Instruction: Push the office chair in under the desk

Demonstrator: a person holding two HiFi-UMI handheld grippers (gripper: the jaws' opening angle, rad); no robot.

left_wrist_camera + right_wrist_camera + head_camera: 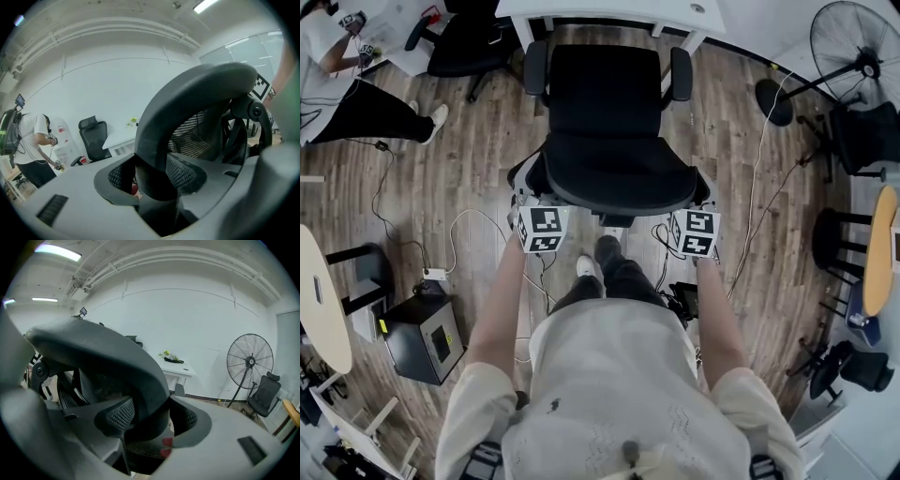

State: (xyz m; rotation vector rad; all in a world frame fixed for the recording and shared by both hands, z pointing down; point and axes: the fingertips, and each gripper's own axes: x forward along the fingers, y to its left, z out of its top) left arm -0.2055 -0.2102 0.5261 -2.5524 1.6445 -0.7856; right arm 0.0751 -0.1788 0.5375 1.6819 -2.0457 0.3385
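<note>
The black office chair [614, 141] stands in front of me, its seat facing the white desk [609, 14] at the top of the head view. My left gripper [530, 202] and right gripper [698, 211] sit at the two upper corners of the backrest. In the left gripper view the left gripper [157, 180] is shut on the curved backrest rim [187, 98], with the desk [119, 136] beyond. In the right gripper view the right gripper [145, 423] is likewise clamped on the backrest rim [103, 352], and the desk [176, 367] shows behind it.
A second black chair [464, 42] and a person [337, 84] are at the upper left. A standing fan [858, 56] and black stools [839, 234] are on the right. A black box [422, 337], floor cables [459, 234] and a round table [323, 309] lie on the left.
</note>
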